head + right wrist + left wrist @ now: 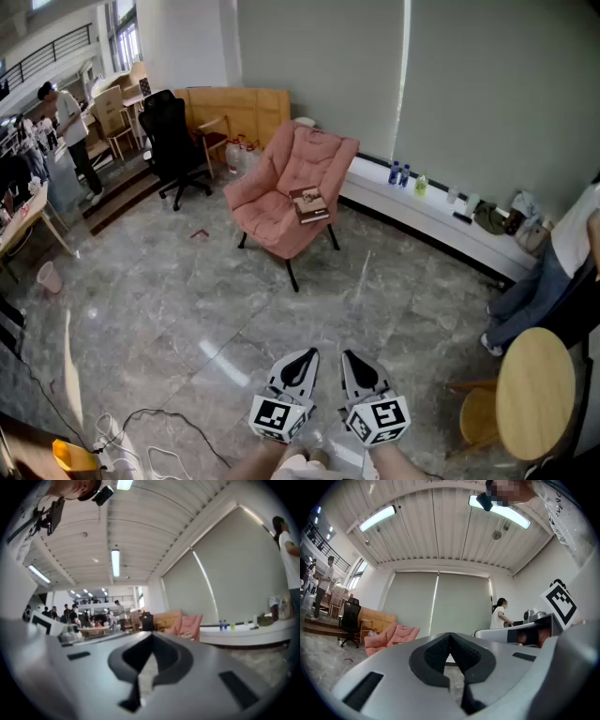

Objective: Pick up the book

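at the far left a standing person [67, 117] is seen, and a black office chair [172, 141] is parked further in. the book [309, 203] is laid on the seat of the pink armchair [267, 178], toward its right side, across the grey floor [169, 309] and well apart from both tools. bottles [399, 174] are lined on the white ledge [441, 225] to the right. low in the head view, the left tool [301, 362] is held level with its jaws brought together on nothing, and the right tool [357, 362] just beside it is likewise closed and empty.
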Available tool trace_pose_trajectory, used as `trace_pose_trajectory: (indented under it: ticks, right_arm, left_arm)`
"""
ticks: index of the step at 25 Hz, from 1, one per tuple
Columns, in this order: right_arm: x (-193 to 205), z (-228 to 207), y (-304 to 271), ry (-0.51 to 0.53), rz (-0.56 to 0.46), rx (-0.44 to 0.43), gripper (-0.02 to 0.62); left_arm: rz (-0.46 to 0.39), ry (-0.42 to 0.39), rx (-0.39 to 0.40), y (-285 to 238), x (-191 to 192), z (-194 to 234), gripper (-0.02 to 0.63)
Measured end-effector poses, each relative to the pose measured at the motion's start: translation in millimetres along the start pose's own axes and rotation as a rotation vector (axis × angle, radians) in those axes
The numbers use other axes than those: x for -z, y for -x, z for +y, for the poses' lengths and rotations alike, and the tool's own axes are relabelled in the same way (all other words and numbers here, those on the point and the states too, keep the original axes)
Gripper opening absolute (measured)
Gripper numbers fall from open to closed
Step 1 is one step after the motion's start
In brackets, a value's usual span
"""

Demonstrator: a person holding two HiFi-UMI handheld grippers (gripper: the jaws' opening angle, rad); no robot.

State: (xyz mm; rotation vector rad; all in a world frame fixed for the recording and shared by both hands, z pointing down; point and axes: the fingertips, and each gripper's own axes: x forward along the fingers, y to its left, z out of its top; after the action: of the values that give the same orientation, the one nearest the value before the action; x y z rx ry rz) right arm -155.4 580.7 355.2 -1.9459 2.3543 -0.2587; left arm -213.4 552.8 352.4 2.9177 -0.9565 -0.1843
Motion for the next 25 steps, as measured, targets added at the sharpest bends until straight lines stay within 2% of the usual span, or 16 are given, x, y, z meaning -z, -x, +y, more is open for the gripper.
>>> trace_pose_trajectory:
  ticks: [14, 18, 25]
  right_arm:
    - [16, -22, 15, -0.013, 0.012, 0.011, 0.012]
    - [15, -35, 10, -0.041, -0.001, 0.008, 0.013]
    - [11, -73, -22, -0.03, 0.001, 0.012, 0.014]
  left_arm:
    - [0.012, 0.015, -0.021, -6, 24, -16, 0.021]
    - [0.018, 0.023, -0.024, -19, 28, -16, 0.021]
    - [0.006, 0.021, -0.027, -64, 36, -4, 0.021]
